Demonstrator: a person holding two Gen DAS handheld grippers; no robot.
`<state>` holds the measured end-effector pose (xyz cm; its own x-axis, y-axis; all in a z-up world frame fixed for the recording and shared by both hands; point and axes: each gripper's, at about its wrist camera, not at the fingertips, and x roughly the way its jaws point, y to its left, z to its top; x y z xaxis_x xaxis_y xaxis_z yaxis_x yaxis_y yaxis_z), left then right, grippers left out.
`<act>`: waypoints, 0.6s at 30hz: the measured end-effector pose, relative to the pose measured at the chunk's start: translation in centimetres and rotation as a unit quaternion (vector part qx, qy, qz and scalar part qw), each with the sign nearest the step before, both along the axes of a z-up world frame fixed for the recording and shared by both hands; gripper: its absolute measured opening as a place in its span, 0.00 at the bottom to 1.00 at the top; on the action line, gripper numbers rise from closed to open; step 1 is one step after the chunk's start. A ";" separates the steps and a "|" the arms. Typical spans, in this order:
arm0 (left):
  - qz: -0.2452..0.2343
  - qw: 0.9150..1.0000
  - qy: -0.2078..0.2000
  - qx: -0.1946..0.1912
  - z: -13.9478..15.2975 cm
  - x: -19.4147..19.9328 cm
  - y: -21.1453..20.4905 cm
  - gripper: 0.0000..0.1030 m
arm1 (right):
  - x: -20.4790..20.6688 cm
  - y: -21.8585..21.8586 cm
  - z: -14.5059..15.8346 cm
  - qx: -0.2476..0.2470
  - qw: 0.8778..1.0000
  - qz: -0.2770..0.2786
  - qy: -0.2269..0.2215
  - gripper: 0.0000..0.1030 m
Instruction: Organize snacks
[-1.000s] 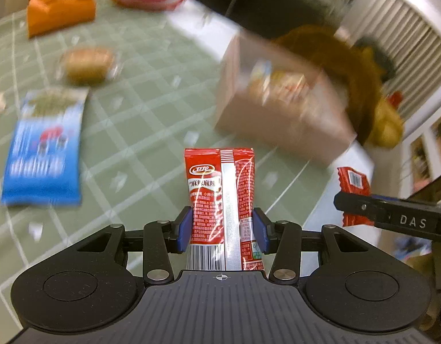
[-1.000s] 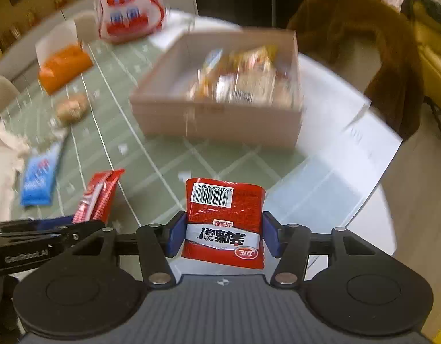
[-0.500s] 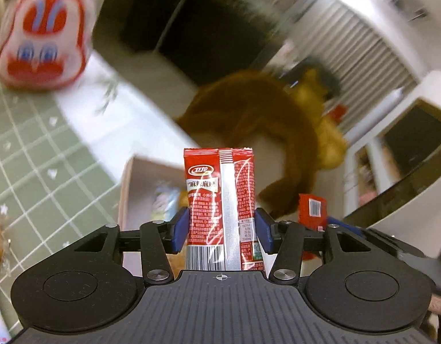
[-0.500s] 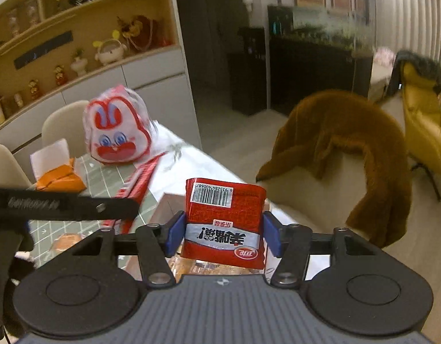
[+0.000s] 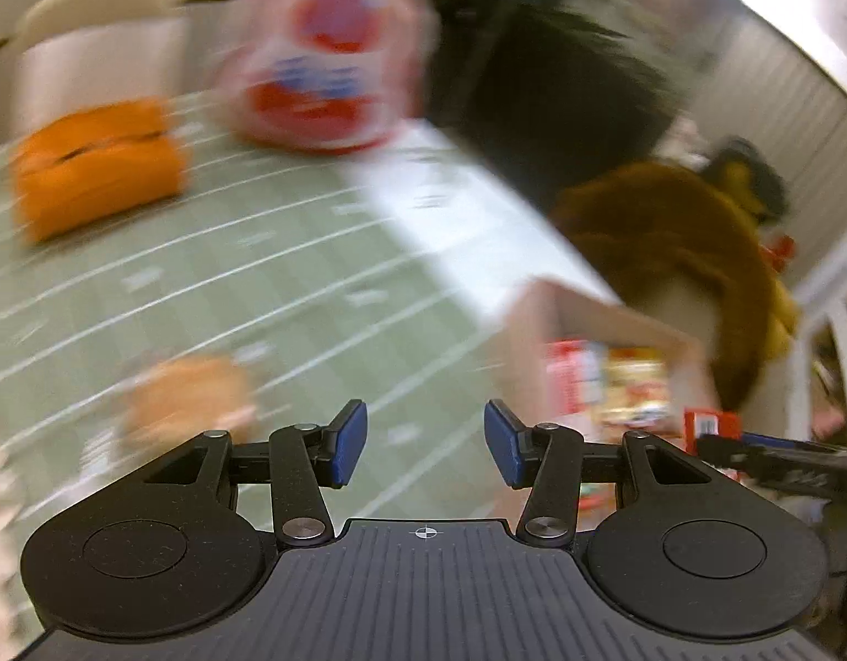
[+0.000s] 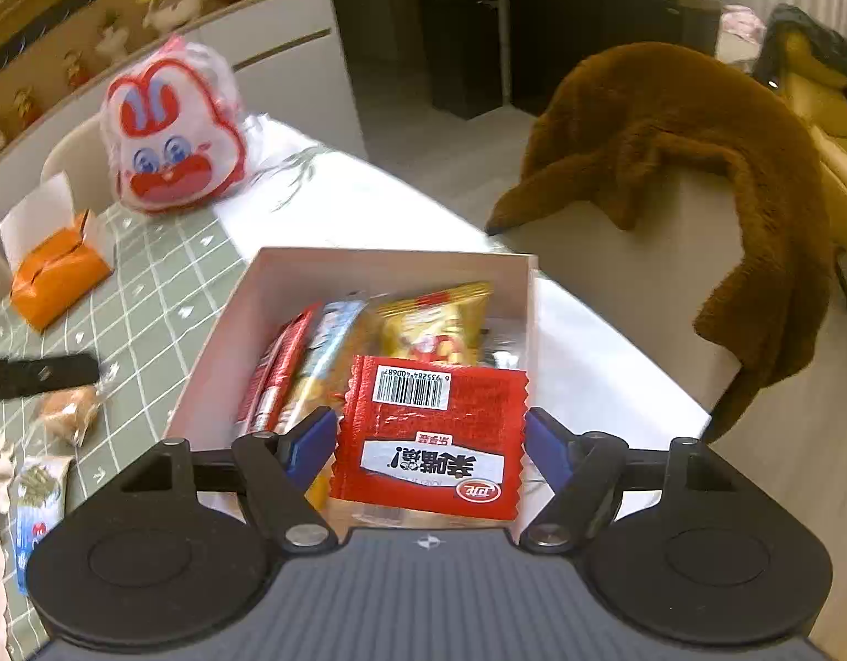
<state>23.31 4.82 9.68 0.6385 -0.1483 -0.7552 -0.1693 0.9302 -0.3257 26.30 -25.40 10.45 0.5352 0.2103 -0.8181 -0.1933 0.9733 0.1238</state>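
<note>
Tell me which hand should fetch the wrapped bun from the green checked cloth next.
Left, probably. The left tool is empty, with the clear-wrapped bun just beside it. The right tool is over the pink cardboard box, jaws opening around the red square snack packet.

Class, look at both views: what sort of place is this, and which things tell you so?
Probably a home dining room: a table with a green checked cloth, a chair draped with a brown furry coat, and wall shelves of ornaments.

The box [image 6: 368, 270] stands open-topped at the worktop's [image 6: 164, 297] near edge, already crowded with packets; bare green cloth lies between it and the orange pack [image 6: 57, 281].
</note>
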 end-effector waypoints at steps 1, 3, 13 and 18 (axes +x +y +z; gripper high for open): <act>0.020 1.000 0.004 -0.002 -0.4 -1.0 1.4 0.51 | 0.4 0.7 -0.3 0.006 1.000 0.011 0.018 0.82; 0.056 0.998 0.008 -0.009 -0.9 -3.0 4.0 0.51 | 1.3 1.8 -1.1 0.014 0.998 0.017 0.051 0.83; 0.138 0.990 0.007 0.000 -2.9 -9.2 10.0 0.51 | -0.3 11.9 2.3 -0.036 0.996 0.082 -0.006 0.83; 0.147 0.989 0.017 -0.019 -4.3 -10.5 11.3 0.51 | -1.0 20.4 2.0 -0.012 0.986 0.162 0.033 0.84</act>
